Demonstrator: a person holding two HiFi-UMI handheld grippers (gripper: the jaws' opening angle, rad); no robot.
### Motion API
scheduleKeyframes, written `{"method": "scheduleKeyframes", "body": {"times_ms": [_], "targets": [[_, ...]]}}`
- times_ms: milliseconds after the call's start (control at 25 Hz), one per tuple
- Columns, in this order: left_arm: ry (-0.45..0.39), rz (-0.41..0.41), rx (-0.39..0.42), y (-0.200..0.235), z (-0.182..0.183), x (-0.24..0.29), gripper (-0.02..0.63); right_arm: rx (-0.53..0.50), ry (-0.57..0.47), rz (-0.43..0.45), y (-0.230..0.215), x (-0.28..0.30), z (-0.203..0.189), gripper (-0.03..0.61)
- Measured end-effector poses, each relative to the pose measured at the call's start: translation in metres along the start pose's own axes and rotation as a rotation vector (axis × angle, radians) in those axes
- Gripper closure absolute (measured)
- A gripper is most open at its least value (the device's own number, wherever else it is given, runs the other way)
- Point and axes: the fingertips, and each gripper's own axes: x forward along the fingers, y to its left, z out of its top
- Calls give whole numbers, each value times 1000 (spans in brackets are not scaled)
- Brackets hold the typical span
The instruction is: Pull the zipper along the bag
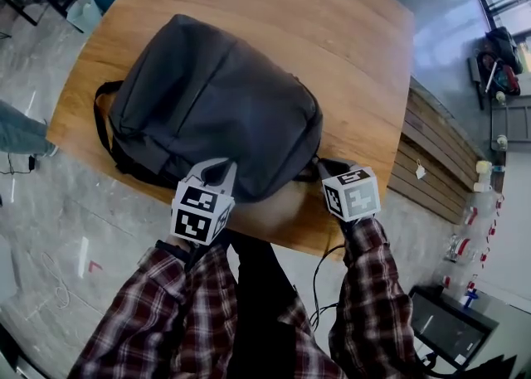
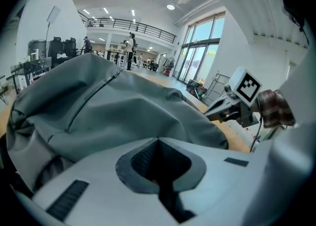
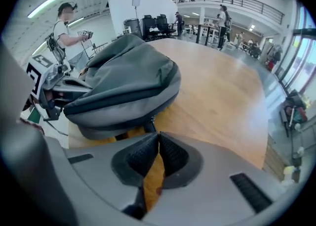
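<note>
Right, both closed: left gripper [image 1: 221,170] tips shut against the bag [image 1: 216,95] just ahead on the tabletop [image 1: 348,46], right gripper [image 1: 320,167] shut at a dark tab [image 3: 149,122]; the pull looks barely begun, the whole run left

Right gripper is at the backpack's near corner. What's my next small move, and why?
Probably open the right gripper and nudge it forward onto the small dark tab hanging under the backpack edge. Its jaws are shut with nothing between them, and that tab, likely the zipper pull, sits just past their tips. The left gripper, also shut, sits at the backpack's near edge.
</note>
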Motion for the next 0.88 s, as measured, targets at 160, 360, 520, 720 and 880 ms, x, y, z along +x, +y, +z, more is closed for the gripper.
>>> {"method": "scheduleKeyframes", "body": {"times_ms": [160, 360, 520, 720, 880], "targets": [[11, 10, 33, -1, -1, -1, 604, 61, 8, 37, 2, 7, -2, 569], [93, -46, 131, 5, 4, 6, 603, 99, 21, 86, 22, -3, -14, 571], [158, -52, 245, 20, 15, 15, 603, 175, 7, 158, 60, -14, -36, 571], [106, 183, 171, 55, 73, 2, 603, 209, -15, 305, 144, -13, -47, 571], [41, 64, 94, 8, 108, -7, 603, 204, -34, 398, 206, -5, -35, 571]]}}
